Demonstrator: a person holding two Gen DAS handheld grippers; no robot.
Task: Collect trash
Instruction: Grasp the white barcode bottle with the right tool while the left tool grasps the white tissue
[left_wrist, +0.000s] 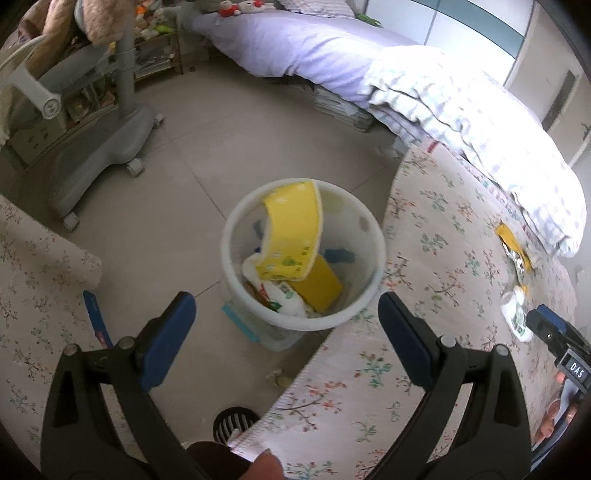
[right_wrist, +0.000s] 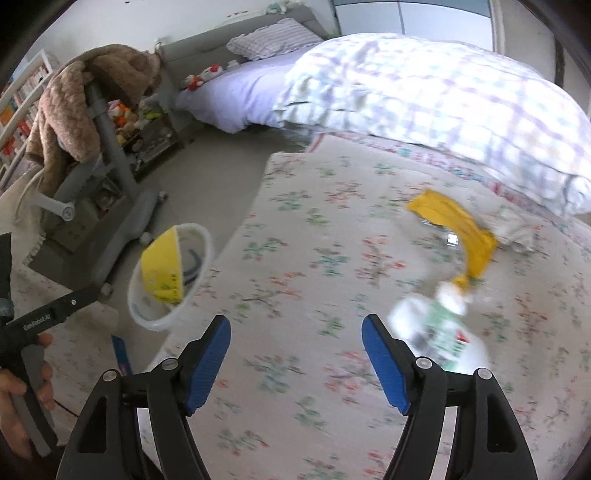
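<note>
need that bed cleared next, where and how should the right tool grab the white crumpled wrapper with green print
Grip the white wrapper across its bunched middle, coming down from above with the open right tool. It lies flat on the floral bed cover, just right of the fingers, so shift right first. The yellow packet lies right behind it; whether they touch is too blurred to tell.

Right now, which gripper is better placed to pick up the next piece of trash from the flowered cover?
The right gripper: it is open and empty, with the white wrapper just beside it. The left gripper is open over the bin.
</note>
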